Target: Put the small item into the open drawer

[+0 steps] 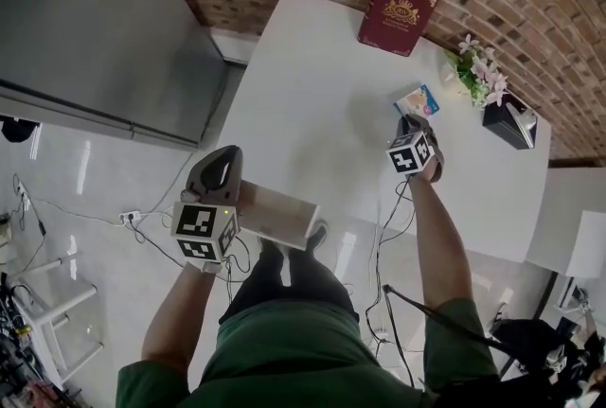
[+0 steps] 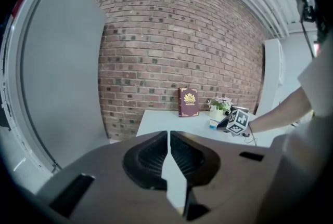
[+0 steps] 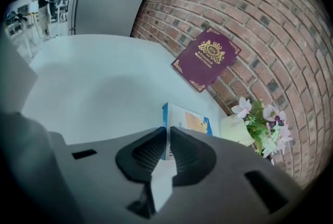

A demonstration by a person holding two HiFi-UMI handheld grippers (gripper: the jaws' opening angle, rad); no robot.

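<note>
The small item is a blue and white box (image 1: 418,99) lying on the white table (image 1: 312,103) toward its far right. My right gripper (image 1: 414,122) is at its near end. In the right gripper view the box (image 3: 190,119) runs into the narrow slot between the jaws, and the right gripper (image 3: 167,137) is shut on its edge. The open drawer (image 1: 279,215), pale beige, sticks out below the table's near edge. My left gripper (image 1: 216,160) hangs just left of the drawer. In its own view the left gripper (image 2: 169,137) has its jaws together with only a thin slit, and I see nothing held there.
A maroon book (image 1: 396,13) leans on the brick wall at the table's back. A pot of flowers (image 1: 478,70) and a black object (image 1: 509,122) stand right of the box. A grey cabinet (image 1: 95,27) fills the left; cables lie on the floor.
</note>
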